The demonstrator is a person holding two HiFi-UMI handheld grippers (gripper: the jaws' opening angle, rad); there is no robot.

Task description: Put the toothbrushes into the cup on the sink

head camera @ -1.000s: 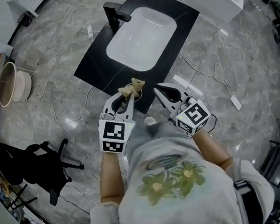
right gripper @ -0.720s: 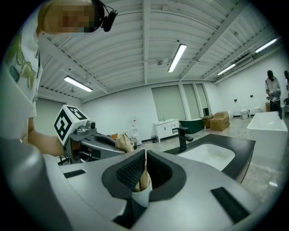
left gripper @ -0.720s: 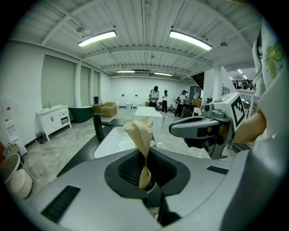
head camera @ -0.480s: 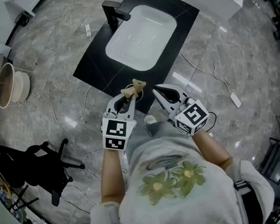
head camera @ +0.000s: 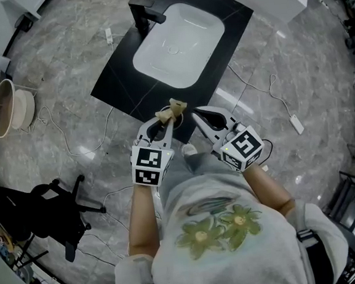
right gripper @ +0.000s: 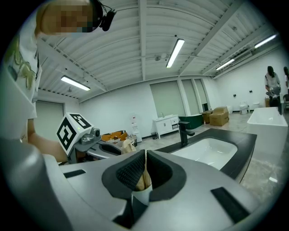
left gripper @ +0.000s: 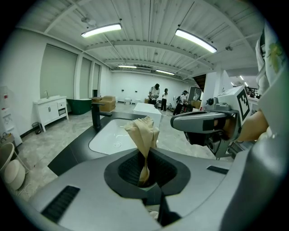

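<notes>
Head view first. Looks straight down on two grippers held out over the near edge of a black sink top (head camera: 120,81). Shows a white basin (head camera: 178,45) set in it and a black tap (head camera: 143,14) at the far end. Shows the left gripper (head camera: 165,122) clamped on a tan paper piece (head camera: 173,109), with the crinkly end poking up past the jaw tips. Shows the right gripper (head camera: 195,113) just beside it, jaws pressed together. Shows no toothbrush and no cup anywhere on the sink top.

Left gripper view next. Looks along the jaws toward the basin and the tap. Shows the tan paper piece pinched at its thin end, deep in the dark hollow, and fanning out wide at the top. Looks soft, light and easy to crush.

Right gripper view last. Shows the jaws squeezed tight, with a small tan scrap (right gripper: 143,180) caught low between the pads. Cannot tell more about that scrap. Shows no toothbrush and no cup here either.

About the toothbrushes, as a guess only: likely light, thin, stiff and a bit slippery. Best to grab one across the middle of the handle, not by the bristles. Needs a gentle but firm squeeze, or could spin or slip out. Must let go of the paper first to have free jaws.
</notes>
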